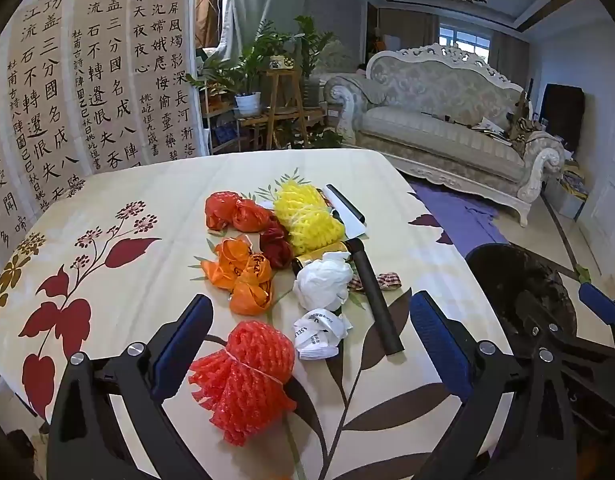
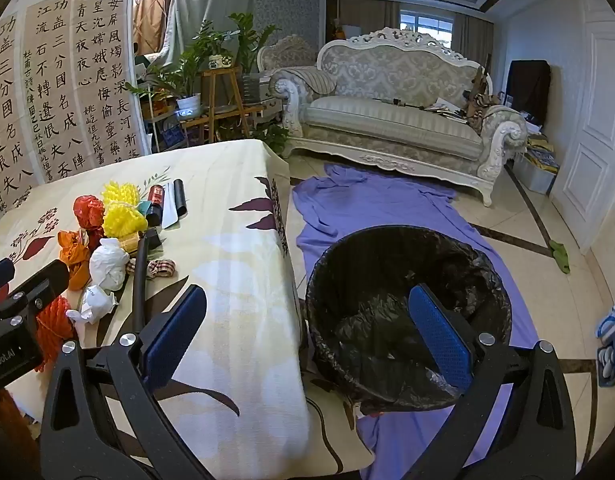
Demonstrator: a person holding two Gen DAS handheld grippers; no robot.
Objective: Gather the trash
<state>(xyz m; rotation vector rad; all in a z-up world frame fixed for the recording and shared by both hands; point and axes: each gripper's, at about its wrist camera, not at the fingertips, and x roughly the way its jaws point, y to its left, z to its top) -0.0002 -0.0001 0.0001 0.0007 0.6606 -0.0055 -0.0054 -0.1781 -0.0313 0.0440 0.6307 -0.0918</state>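
Between the spread fingers of the left claw, which grips nothing, a red foam net lies on the table, nearest of the scraps. It should be taken first, pinched across its bunched middle, not its frayed end. Ahead of the right claw, equally wide and empty, the lined bin stands on the floor beside the table's edge, ready for the drop.

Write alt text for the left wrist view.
The open left gripper hovers over a floral tablecloth, its jaws framing a red foam net nearest the camera. Beyond lie crumpled white paper, orange bags, a yellow foam net and a black-handled scraper; a black-lined bin stands right.
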